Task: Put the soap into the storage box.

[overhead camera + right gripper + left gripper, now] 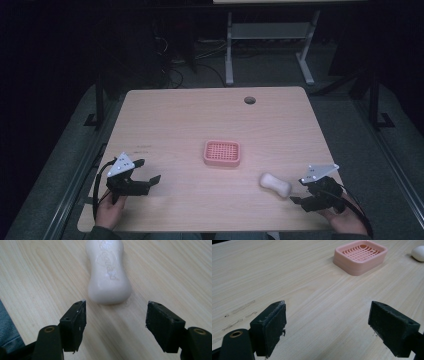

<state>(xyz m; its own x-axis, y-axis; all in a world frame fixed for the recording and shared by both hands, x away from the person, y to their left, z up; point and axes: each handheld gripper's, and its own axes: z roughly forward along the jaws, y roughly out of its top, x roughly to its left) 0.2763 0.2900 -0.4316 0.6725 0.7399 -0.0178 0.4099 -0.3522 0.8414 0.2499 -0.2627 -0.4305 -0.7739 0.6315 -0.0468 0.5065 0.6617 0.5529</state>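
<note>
White soap (108, 272) — a waisted bar, likely hard, light and slick — lies flat on the worktop (200, 115), right of the pink dish (222, 153). The right gripper (116, 315), jaws spread, sits just short of its near end; the narrow waist looks the surest hold. The left gripper (327, 322) waits empty, jaws wide apart.
</note>
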